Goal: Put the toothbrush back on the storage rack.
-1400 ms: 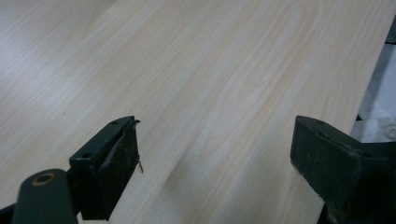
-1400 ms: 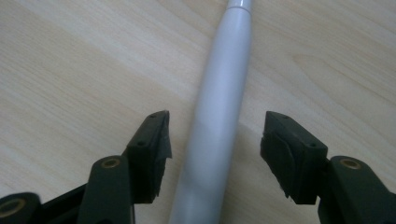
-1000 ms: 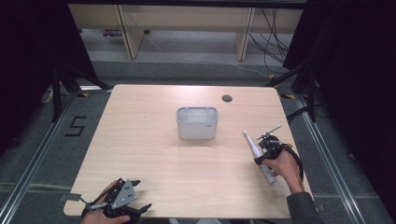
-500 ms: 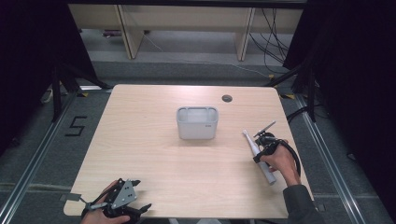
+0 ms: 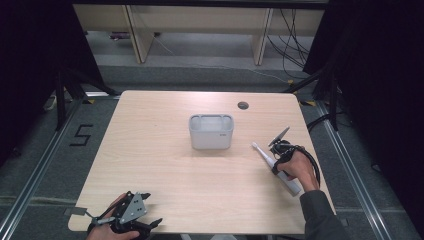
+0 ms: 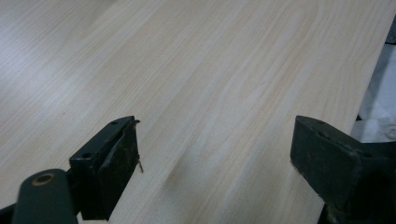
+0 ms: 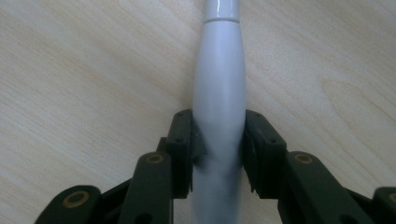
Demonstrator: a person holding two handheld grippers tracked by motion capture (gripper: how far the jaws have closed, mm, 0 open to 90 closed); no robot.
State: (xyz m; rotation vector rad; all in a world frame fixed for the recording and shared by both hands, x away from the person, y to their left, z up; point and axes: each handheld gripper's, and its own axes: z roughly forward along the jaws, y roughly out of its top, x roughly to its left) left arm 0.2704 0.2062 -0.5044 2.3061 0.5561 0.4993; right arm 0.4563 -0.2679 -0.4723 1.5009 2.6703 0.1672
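Both R jaws, just closing, pinch white toothbrush point(image 7: 219, 93) handle.

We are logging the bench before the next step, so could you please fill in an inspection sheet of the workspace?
Surface: light wooden table, with a small round hole near its far edge.
Job's things: white electric toothbrush lying flat at the right; grey tub mid-table, upright.
Clutter: nothing seen.
Grippers: right gripper has just been closing, its pads against the toothbrush handle; left gripper open over bare wood at the near left corner.
Cables: a black cable loops from the right gripper; more run on the floor behind.
Surroundings: grey floor with a "5" mark, wooden shelving behind.
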